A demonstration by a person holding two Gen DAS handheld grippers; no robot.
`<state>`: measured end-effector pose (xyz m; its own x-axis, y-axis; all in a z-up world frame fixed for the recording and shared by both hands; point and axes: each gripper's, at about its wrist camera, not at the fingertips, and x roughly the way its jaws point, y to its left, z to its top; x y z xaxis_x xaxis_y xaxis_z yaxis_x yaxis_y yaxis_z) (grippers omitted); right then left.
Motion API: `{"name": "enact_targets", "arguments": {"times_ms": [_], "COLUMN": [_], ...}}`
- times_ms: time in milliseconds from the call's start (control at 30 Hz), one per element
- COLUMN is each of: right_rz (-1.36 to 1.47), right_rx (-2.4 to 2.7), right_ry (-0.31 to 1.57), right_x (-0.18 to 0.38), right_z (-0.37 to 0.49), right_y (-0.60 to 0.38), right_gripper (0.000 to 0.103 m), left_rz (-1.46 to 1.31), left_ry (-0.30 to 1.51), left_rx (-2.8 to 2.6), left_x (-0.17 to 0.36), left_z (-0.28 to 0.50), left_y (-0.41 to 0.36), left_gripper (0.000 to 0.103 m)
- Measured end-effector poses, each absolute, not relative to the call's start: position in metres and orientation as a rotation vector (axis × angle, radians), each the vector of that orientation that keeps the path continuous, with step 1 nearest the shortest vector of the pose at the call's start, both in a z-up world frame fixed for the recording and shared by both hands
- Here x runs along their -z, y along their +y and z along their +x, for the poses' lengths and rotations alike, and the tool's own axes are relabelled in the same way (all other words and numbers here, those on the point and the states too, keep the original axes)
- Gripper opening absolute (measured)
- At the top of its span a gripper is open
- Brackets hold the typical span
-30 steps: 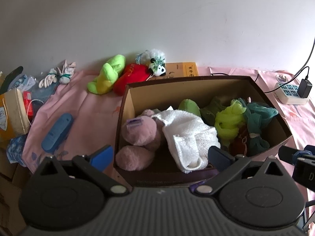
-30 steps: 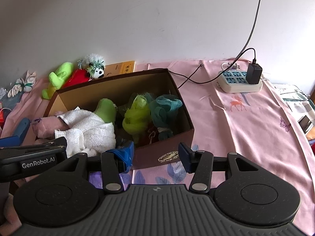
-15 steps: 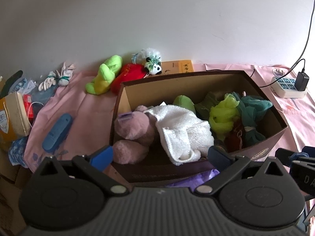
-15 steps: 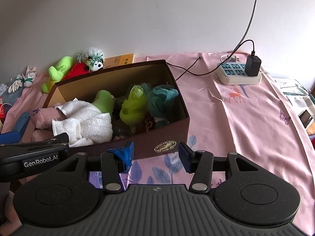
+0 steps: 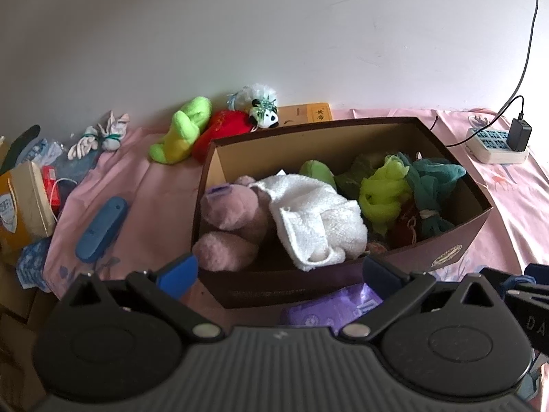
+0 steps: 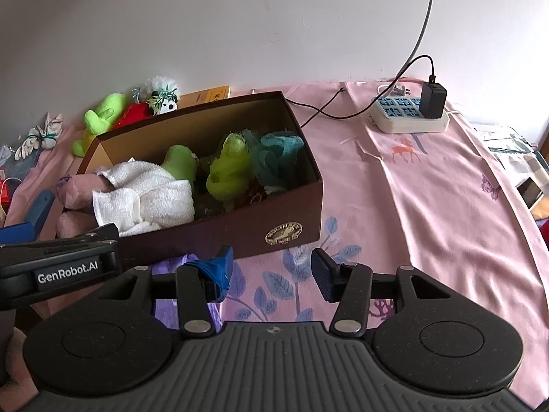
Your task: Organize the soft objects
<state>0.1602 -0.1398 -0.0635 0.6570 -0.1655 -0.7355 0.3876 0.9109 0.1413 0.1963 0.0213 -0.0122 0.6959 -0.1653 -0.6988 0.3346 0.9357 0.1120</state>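
Your left gripper (image 5: 279, 273) has its jaws spread wide, nothing between them, hovering in front of the near wall of the brown box (image 5: 343, 281). Its left blue pad sits just beside the pink plush (image 5: 233, 213); can't tell if it touches. A purple packet (image 5: 329, 307) lies on the cloth just below the box, between the fingers.

Box contents, left to right: pink plush at the left end, partly over the rim; white towel (image 5: 319, 223) draped over it; green plush (image 5: 317, 171) behind the towel; lime mesh puff (image 5: 382, 195); teal mesh puff (image 5: 434, 180) at the right end. All inside the box.

Outside, by the wall behind the box: a lime plush (image 5: 182, 130), a red plush (image 5: 223, 127), a panda plush (image 5: 266, 116). A blue case (image 5: 101, 228) lies on the pink cloth (image 6: 429, 206), left of the box.

Your right gripper (image 6: 272, 271) has jaws moderately open, empty, over bare cloth right of the box's near corner, touching nothing. A power strip (image 6: 408, 116) sits far right.
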Motion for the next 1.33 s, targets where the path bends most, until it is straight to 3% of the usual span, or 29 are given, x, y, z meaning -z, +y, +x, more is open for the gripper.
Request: {"name": "enact_targets", "arguments": {"times_ms": [1067, 1333], "right_rz": [0.257, 0.266], "right_rx": [0.299, 0.324], "right_ry": [0.781, 0.759], "right_x": [0.061, 0.060], "right_z": [0.158, 0.153], "right_y": [-0.129, -0.132], "right_gripper": [0.036, 0.036], "left_rz": [0.182, 0.124], "left_ry": [0.730, 0.639], "left_rx": [0.315, 0.304], "left_x": [0.006, -0.005], "left_z": [0.187, 0.183], "left_y": [0.029, 0.039], "left_gripper": [0.102, 0.102]}}
